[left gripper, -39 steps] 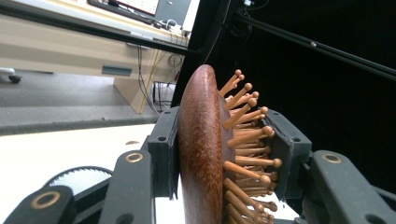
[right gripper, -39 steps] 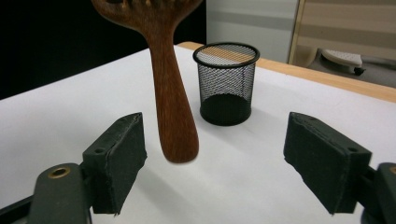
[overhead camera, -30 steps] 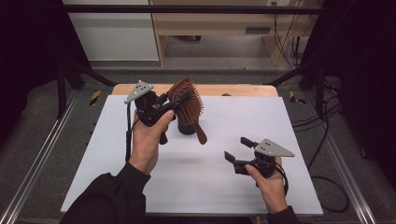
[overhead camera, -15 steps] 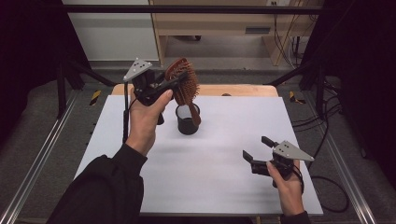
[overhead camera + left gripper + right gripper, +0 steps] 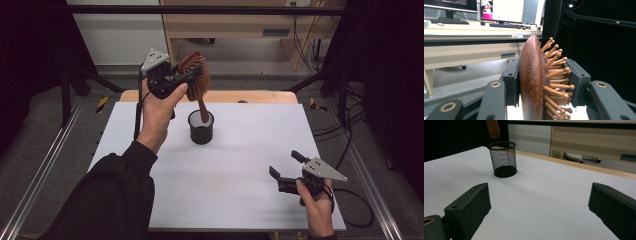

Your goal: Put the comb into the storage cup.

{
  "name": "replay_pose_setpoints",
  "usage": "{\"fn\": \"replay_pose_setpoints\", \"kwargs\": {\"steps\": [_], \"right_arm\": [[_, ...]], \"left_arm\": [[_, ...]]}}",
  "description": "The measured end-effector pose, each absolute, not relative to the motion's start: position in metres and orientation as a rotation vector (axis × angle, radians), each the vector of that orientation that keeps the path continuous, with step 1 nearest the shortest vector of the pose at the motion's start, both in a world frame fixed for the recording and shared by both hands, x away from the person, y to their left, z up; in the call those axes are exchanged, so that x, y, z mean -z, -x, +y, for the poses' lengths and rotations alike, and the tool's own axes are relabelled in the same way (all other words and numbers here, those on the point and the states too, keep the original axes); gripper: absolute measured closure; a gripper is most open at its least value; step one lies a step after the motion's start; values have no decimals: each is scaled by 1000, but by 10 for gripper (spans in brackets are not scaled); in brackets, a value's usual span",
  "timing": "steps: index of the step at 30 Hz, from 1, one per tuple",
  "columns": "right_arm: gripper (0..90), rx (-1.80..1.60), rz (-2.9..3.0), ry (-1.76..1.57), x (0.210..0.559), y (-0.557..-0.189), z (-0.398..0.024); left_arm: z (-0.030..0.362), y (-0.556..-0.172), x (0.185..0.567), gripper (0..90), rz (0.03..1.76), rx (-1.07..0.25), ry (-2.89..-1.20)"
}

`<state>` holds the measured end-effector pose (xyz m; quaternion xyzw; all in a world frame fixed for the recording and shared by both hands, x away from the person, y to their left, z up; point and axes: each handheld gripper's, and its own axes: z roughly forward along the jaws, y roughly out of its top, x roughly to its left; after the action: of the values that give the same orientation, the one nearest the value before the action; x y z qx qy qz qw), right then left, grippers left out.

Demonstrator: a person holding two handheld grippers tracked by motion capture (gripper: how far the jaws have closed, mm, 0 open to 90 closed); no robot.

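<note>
The left gripper (image 5: 186, 76) clamps the hairbrush (image 5: 196, 71), handle over the mesh cup (image 5: 201, 128) near the table's (image 5: 240, 200) far edge. Next: lower it straight in. The right gripper (image 5: 286, 165), its jaws just opened and empty, waits by the near right corner.

Black sleeve (image 5: 115, 195), grey three-cornered plates on black grippers, brass-looking screws, perhaps, in the fingers (image 5: 496, 100).

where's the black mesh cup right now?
In the high view the black mesh cup stands upright on the white table, left of centre toward the far edge, directly beneath the handle of the wooden paddle hairbrush clamped in the left gripper.
</note>
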<state>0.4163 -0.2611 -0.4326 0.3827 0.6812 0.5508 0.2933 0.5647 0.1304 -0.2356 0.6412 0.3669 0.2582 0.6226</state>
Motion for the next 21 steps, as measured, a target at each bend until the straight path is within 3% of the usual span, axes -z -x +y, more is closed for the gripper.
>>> {"fn": "replay_pose_setpoints", "kwargs": {"steps": [21], "right_arm": [[33,-1503,1810,-1003,436,-420,-270]], "left_arm": [[125,-588,244,519,857,-625,-1489]]}}
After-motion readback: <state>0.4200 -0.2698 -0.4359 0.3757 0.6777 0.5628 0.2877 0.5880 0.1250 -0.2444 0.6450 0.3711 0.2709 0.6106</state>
